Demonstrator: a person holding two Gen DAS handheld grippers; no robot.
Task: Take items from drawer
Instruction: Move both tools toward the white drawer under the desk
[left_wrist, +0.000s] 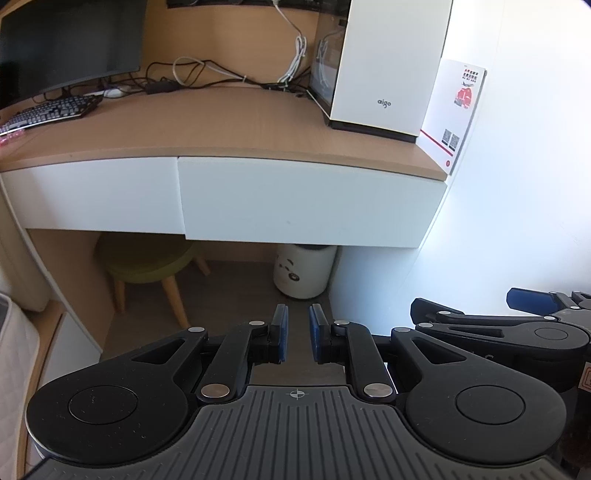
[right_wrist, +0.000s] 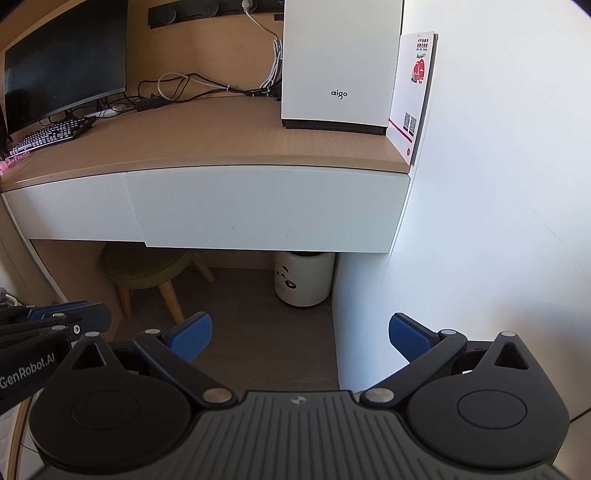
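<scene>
Ahead above both tongs, closed drawer (right_wrist: 266, 206), left tongs (left_wrist: 298, 334) narrowly apart, right tongs (right_wrist: 299, 338) wide apart

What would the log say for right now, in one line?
phase: approach | drawer: closed | left gripper: nearly closed, empty | right gripper: open, empty | contact: none

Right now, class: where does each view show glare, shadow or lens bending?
Left wrist view: the wall glares white, the stool under the desk sits in shadow. Right wrist view: the desk edge bows from fisheye bending, the monitor is dark.
</scene>
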